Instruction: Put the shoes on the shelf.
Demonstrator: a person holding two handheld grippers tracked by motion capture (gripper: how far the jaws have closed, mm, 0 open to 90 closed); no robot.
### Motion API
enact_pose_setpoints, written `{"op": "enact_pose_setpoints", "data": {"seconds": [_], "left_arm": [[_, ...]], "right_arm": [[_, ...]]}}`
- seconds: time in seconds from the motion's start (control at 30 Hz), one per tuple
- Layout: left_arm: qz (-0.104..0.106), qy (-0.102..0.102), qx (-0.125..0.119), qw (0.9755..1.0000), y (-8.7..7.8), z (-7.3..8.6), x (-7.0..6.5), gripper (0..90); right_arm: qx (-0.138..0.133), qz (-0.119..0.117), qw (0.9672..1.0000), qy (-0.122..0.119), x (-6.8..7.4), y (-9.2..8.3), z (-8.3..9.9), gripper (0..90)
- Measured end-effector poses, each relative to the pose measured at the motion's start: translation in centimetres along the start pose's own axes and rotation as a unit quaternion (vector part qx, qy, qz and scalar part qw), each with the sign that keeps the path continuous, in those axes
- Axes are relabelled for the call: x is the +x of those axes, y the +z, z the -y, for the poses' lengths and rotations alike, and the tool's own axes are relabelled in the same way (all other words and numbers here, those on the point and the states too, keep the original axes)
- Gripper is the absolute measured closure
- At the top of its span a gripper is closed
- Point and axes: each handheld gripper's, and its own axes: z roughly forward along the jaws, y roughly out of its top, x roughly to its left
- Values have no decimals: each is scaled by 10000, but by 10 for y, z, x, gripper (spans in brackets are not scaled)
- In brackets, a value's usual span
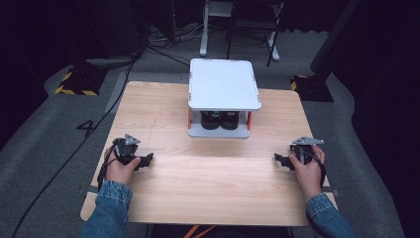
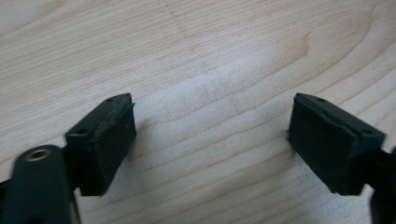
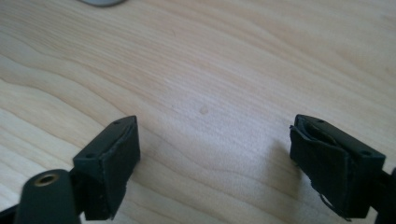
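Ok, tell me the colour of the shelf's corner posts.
Orange corner posts, best in the high view.

One sign can be read: a black figure "4" (image 1: 87,127) marked on the grey carpet floor (image 1: 44,144), just left of the light wooden table (image 1: 208,183).

High view looks down and forward over the whole wooden table (image 1: 208,183). Both gripper views sit close above that same tabletop, facing down along their black jaws.
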Motion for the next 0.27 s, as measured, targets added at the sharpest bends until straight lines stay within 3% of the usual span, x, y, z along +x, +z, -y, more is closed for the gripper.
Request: {"op": "enact_pose_setpoints", "data": {"seconds": [0.27], "left_arm": [[38, -7, -34, 10000, 2, 0, 0, 130]], "right_arm": [[39, 58, 10000, 16, -1, 2, -2, 95]]}}
